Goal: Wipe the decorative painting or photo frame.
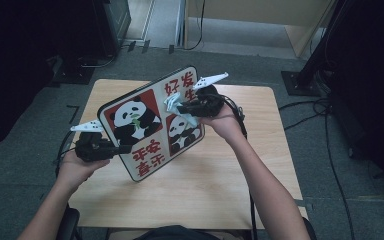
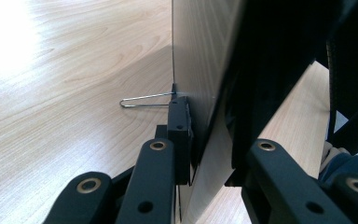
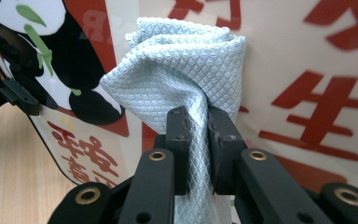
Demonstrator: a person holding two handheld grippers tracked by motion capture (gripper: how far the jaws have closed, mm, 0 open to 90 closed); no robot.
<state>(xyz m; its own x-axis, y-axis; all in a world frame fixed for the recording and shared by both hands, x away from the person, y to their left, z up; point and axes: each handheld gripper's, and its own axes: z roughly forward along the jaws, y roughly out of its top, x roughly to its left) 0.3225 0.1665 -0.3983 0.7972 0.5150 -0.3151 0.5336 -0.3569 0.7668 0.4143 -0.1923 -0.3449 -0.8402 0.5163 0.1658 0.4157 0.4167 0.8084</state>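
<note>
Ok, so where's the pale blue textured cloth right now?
The pale blue textured cloth is pinched in the right gripper and pressed against the printed face of the panda picture board, right of centre in the high view.

The surface [image 1: 200,190] is a pale wood-grain top with rounded corners, standing on grey carpet floor [image 1: 25,170]. Its near half, toward 6 o'clock, lies bare. A thin wire loop [image 2: 142,101] lies flat on the wood, at 9 o'clock from the upright board's lower edge.

Black left gripper [image 1: 122,148] and right gripper [image 1: 180,107], brass-coloured rivets, grey plates.
</note>
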